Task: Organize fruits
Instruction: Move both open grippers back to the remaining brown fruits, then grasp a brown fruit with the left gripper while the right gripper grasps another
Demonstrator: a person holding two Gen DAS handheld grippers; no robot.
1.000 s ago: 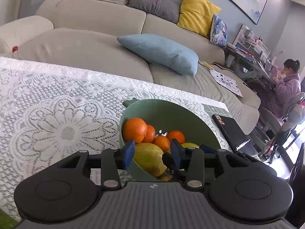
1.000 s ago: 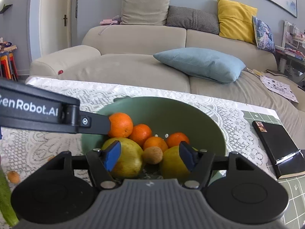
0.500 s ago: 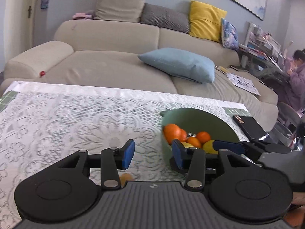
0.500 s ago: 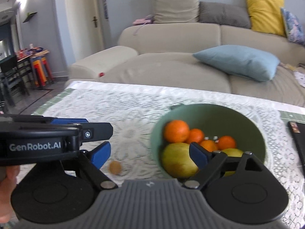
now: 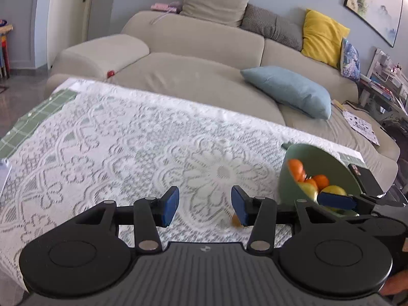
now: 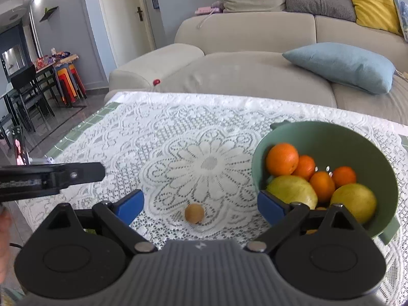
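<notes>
A green bowl (image 6: 362,137) on the lace tablecloth holds several oranges (image 6: 281,158) and two yellow-green fruits (image 6: 293,190). A small brown round fruit (image 6: 194,213) lies on the cloth left of the bowl, between the open fingers of my right gripper (image 6: 200,205), which is empty. My left gripper (image 5: 204,205) is open and empty over the cloth; the brown fruit (image 5: 235,222) peeks out beside its right finger. The bowl (image 5: 288,181) stands to its right. The left gripper's finger (image 6: 84,172) reaches in from the left in the right wrist view.
The table is covered by a white lace cloth (image 5: 127,140) over a green checked mat (image 5: 38,117). A beige sofa (image 5: 204,58) with cushions stands behind it. A dark notebook (image 5: 362,176) lies right of the bowl. A dining table and chairs (image 6: 30,81) are at far left.
Both grippers have swung left, away from above the bowl. The bowl now lies to the right in both views. The small brown fruit now sits between the right gripper's fingers.
</notes>
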